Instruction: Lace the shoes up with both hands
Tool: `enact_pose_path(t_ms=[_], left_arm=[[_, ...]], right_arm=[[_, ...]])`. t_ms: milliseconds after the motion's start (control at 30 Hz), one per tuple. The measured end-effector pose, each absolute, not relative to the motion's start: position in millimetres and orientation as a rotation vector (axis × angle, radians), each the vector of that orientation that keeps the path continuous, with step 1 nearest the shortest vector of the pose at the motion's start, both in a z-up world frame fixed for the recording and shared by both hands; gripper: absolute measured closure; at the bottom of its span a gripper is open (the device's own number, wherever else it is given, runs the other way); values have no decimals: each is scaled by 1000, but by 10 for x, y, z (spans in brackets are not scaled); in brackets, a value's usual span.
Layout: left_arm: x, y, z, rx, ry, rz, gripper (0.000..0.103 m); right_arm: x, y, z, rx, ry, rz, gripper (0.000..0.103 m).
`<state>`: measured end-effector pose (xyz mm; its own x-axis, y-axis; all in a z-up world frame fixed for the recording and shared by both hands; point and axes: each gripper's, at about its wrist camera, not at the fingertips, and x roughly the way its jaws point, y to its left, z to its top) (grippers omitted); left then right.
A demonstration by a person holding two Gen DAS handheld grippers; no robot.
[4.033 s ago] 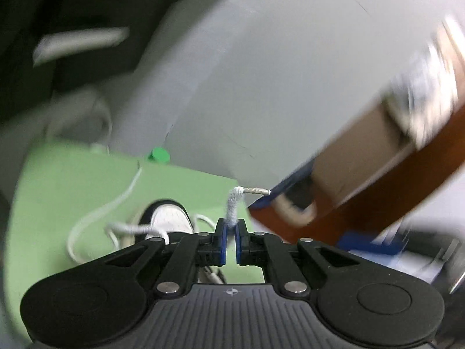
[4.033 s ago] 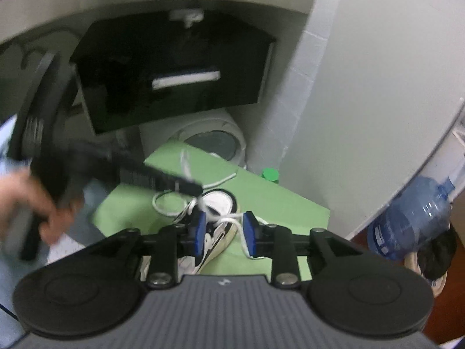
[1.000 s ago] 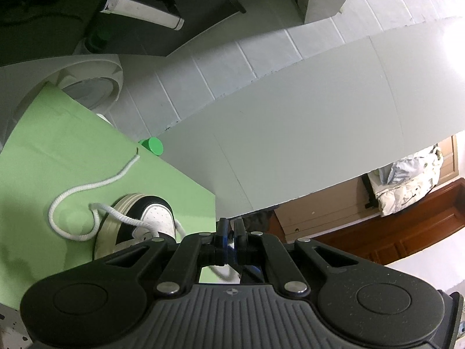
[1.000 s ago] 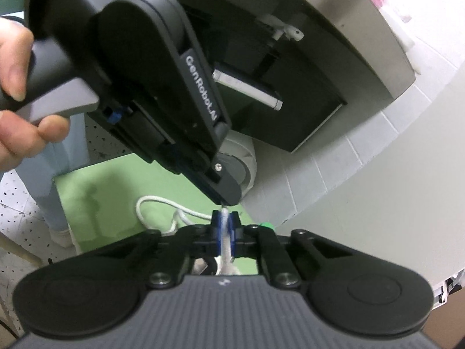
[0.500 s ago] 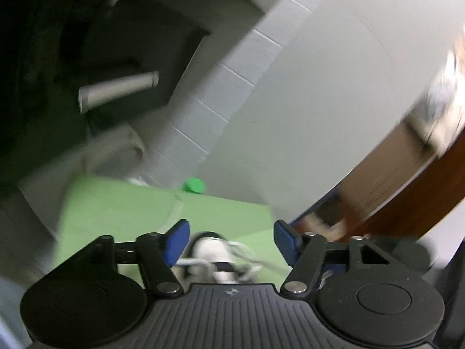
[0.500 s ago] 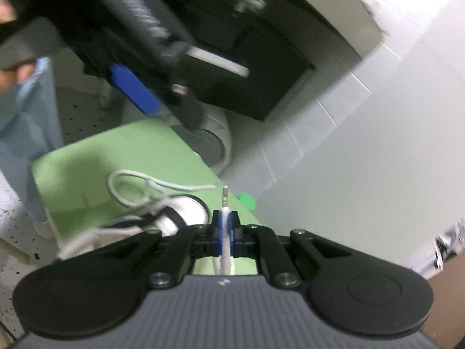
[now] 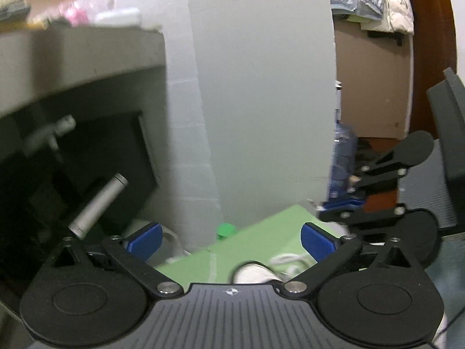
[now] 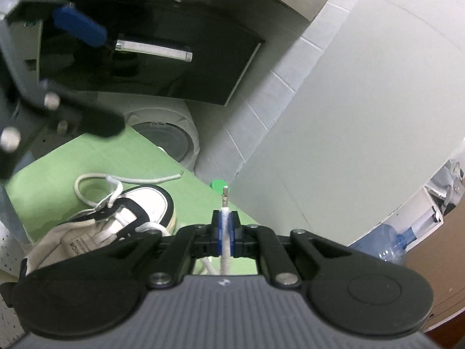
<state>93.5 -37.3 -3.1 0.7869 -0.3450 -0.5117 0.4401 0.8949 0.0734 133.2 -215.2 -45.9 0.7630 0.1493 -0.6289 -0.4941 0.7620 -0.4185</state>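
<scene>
One lace (image 8: 224,234) in right tongs (image 8: 225,228)

White shoe (image 8: 145,206) with black trim and cream sole, white lace (image 8: 224,232), plain light-green mat (image 8: 96,160), bright green cap (image 8: 217,184), black grippers with blue pads (image 7: 145,240), pale blue water bottle (image 8: 389,241)

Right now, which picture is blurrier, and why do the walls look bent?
Left wrist view: smeared by motion, shoe and shelf soft. Right wrist view: sharper, lace and shoe crisp, only the left hand-held gripper smeared. Fisheye lenses curve the walls in both.
</scene>
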Motion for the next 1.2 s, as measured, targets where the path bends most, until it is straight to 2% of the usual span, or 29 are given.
enact_pose_path(t_ms=[100,133,167,200,267,367,533,1000,1067,1200], left_arm=[[910,-409,-122,197,595,-488,3],[899,-435,-170,218,628,-512,12],[878,-472,-216,251,650,-544,30],[860,-511,-258,280,666,-566,39],[855,-604,-351,332,720,-587,64],[874,-671,-432,351,770,-614,79],[883,-790,-503,376,804,-618,87],[1044,-842,-785,391,899,-516,87],[1067,-858,-816,407,896,-509,82],[1125,-807,-843,378,908,-480,81]], right_arm=[[1342,-2163,-457,-596,605,375,98],[1345,-2168,-458,-592,607,374,98],[1349,-2168,-463,-589,609,371,98],[1352,-2170,-465,-586,610,371,98],[1354,-2177,-468,-579,612,371,98],[1346,-2163,-468,-576,607,377,98],[1340,-2137,-485,-578,609,391,98],[1350,-2126,-490,-557,616,419,98],[1335,-2107,-496,-563,611,432,98],[1303,-2070,-509,-573,608,464,98]])
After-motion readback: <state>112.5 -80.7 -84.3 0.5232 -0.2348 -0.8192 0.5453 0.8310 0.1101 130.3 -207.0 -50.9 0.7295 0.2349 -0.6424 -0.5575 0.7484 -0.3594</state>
